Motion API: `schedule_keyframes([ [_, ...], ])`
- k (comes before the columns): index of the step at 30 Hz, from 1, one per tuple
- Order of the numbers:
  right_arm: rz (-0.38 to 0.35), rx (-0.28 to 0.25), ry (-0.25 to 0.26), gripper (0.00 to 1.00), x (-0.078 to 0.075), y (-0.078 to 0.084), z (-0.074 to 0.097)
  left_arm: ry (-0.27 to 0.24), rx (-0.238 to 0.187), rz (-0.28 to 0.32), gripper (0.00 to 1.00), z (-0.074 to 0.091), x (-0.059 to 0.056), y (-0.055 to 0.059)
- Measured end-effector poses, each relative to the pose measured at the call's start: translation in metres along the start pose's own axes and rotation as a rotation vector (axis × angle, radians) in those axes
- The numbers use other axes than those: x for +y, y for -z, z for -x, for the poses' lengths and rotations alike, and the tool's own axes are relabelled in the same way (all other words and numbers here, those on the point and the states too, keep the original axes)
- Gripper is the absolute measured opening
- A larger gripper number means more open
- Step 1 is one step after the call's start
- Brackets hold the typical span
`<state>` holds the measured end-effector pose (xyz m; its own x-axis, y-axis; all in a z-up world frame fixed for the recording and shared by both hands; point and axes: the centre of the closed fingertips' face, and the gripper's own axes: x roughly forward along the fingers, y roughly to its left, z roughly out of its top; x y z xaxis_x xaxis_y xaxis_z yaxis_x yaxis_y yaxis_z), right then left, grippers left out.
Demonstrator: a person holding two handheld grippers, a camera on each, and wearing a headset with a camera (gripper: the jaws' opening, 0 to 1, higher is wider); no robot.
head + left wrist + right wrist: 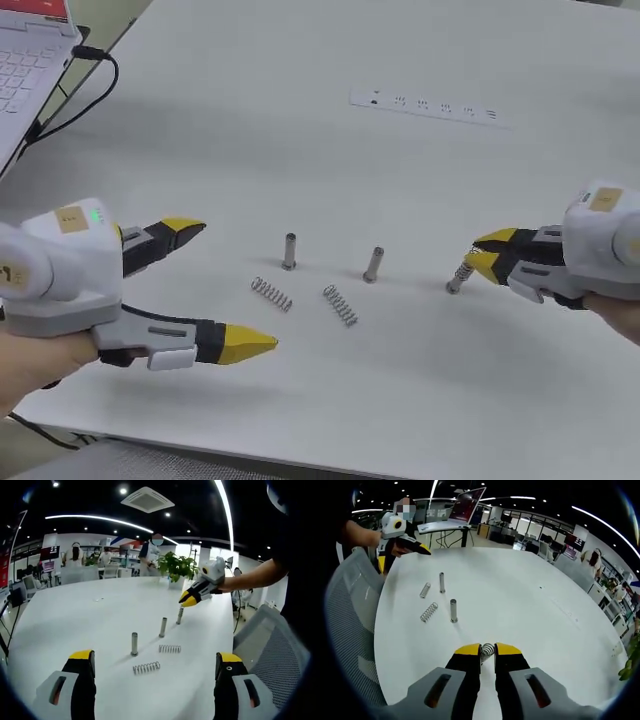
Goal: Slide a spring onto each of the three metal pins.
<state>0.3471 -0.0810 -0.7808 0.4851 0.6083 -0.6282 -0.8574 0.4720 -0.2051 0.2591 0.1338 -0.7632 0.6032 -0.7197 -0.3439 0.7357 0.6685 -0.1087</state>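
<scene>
Surface: plain white table (300, 120), matte, with soft shadows under the parts.

From the head view, a laptop (25, 50) sits at the 10 o'clock corner, and a black cable (95, 90) loops beside it. A white power strip (430, 106) lies flat at 1 o'clock, well beyond the pins. Its markings are too small for me to read.

Room, from the left gripper view: open office with strip lights, a ceiling vent (147, 500) at 12 o'clock, a potted plant (177, 567) past the table's far edge, and a grey mesh chair (280, 655) at 4 o'clock. People stand in the background.

Labels: each gripper body carries a small tan sticker, not legible. A green lamp is lit on the left one.

Parts: the left pin (289, 251) and middle pin (373, 264) stand upright and bare. Two loose springs lie flat just in front of them, one (271, 294) at 7 o'clock of the left pin and the other (340, 305) at 7 o'clock of the middle pin. The right pin (455, 285) leans, with a spring (487, 651) on its upper part.

Right gripper (474, 252): its jaws are pinched on that spring at the pin's top.

Left gripper (235, 285): it hovers at 9 o'clock of the parts, well apart from them, with its jaws spread wide.
</scene>
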Motion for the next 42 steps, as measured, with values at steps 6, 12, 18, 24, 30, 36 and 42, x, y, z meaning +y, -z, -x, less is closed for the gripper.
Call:
schedule_keyframes([
  [6,0.001,0.013,-0.005,0.08,0.004,0.004,-0.004,-0.003,0.003,0.002,0.98,0.002,0.000,0.002],
  [12,0.012,0.029,-0.012,0.08,0.008,0.011,-0.009,-0.005,0.002,0.004,0.98,0.003,-0.001,0.003],
  [18,0.025,0.050,-0.021,0.08,0.012,0.015,-0.013,-0.008,0.005,0.003,0.98,0.005,0.000,0.005],
  [24,0.039,0.060,-0.021,0.08,0.016,0.021,-0.015,-0.006,0.010,-0.001,0.98,0.004,-0.001,0.005],
  [30,0.022,0.053,-0.010,0.08,0.012,0.020,-0.015,0.001,0.006,-0.004,0.98,0.002,-0.003,0.002],
  [36,0.028,0.042,-0.008,0.10,0.011,0.018,-0.013,0.007,0.003,-0.011,0.98,0.001,-0.005,-0.002],
  [42,-0.012,0.023,0.003,0.17,0.006,0.016,-0.012,0.010,0.005,-0.016,0.98,0.000,-0.006,-0.004],
])
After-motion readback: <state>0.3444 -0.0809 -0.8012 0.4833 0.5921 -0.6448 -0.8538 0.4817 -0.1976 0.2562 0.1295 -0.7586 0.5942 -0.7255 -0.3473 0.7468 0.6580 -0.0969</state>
